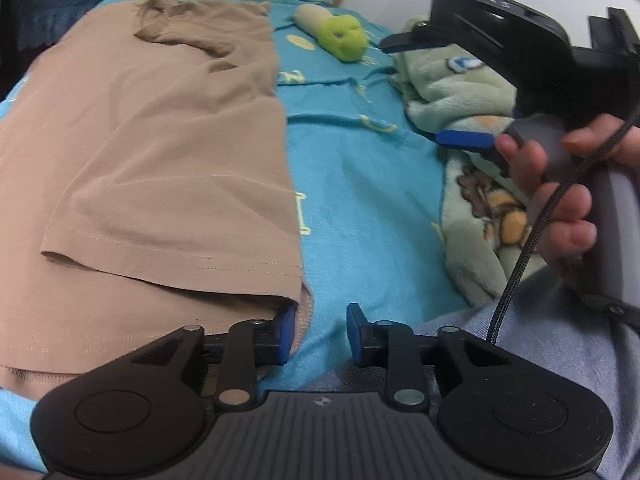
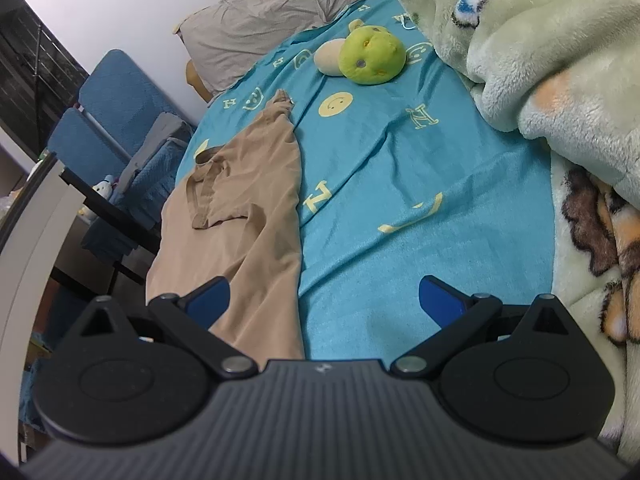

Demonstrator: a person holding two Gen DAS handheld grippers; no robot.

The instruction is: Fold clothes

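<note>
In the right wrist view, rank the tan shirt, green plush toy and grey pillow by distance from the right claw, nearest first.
1. tan shirt, directly under the left finger of the right claw.
2. green plush toy, ahead, mid-bed.
3. grey pillow, at the headboard, upper left.

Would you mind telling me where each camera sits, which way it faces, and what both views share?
Left wrist: sits on the left hand-held gripper, low at the tan shirt hem, facing up the bed; the right hand-held gripper and the hand holding it show at right.
Right wrist: sits on the right hand-held gripper, higher, facing the pillow; no hand shows.
Shared: shirt, blue sheet, green plush toy, fleece blanket.
</note>
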